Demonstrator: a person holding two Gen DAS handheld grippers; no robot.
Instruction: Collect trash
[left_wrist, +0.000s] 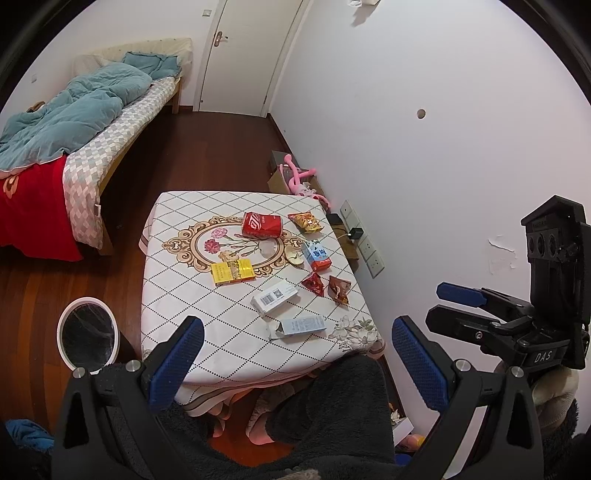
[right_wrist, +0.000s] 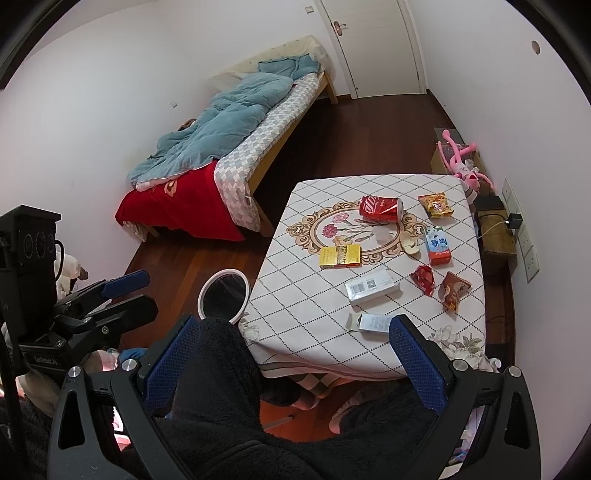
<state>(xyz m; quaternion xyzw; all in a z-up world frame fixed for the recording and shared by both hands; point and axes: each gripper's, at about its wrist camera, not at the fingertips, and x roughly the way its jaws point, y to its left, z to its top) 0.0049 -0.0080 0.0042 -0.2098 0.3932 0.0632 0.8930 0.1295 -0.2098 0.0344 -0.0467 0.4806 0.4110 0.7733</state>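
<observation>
Holding my left gripper (left_wrist: 295, 363) and right gripper (right_wrist: 291, 360) above my lap, both jaws wide apart and empty, trash on the table (left_wrist: 177, 295): red can (left_wrist: 262, 224), yellow box (left_wrist: 232, 272), white box (left_wrist: 275, 297), snack wrappers (left_wrist: 306, 222), white bin (left_wrist: 88, 332) on the floor beside the table.

A glossy dark-red wooden floor (left_wrist: 207, 147) lies under the smooth patterned white tablecloth (left_wrist: 192, 295) (likely wipeable plastic); the shiny red metal can (left_wrist: 262, 224) and matt yellow cardboard box (left_wrist: 232, 272) rest there.

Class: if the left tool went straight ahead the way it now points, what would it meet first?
Probably the table, near the white barcode box that lies between the open left tool's fingers in its view; depth is uncertain.
</observation>
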